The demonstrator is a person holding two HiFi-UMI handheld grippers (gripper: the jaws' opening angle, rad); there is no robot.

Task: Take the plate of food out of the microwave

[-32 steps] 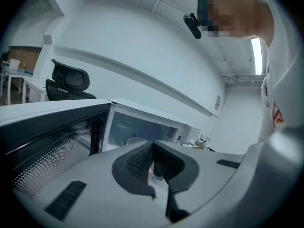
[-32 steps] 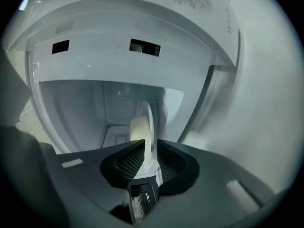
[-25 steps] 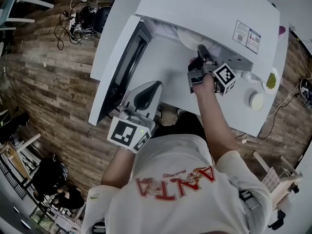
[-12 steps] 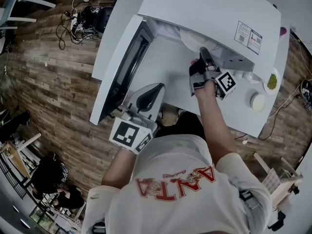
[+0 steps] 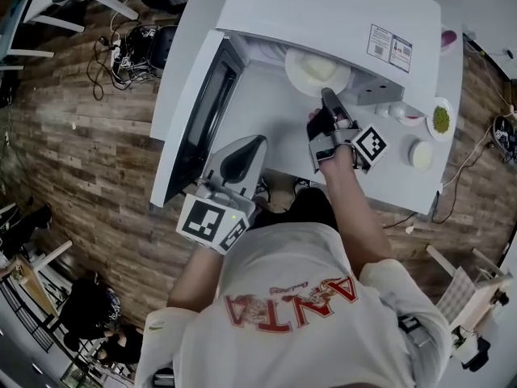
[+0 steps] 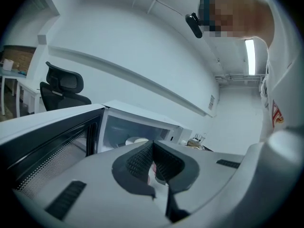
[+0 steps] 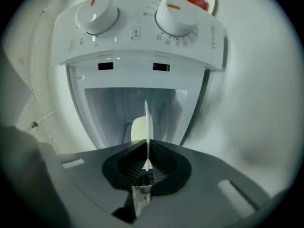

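Plate (image 5: 311,73) sits at the microwave (image 5: 339,14) mouth: near half shows past the top edge, far half is under the roof, and a pale lump of food (image 5: 322,68) lies on it. Right gripper (image 5: 326,97) has the near rim. Its jaws have just been closing and now pinch the rim between the pads, with the plate edge-on and in line with them in the right gripper view. Can't tell if the plate is clear of the cavity floor. My read: grip is made, pulling out is the step in hand. It's a one-sided pinch with the weight hanging out front, so pull straight back along the gripper's line, slowly, plate level – any wrist droop and the food slides or the far rim catches the sill. Door (image 5: 198,120) is swung wide on the left, out of the path. Left gripper (image 5: 241,158) hangs low by the door, jaws pressed together on nothing – it could support the plate once out. Set down on the table (image 5: 271,124) in front, away from the small dishes (image 5: 440,120) at right.
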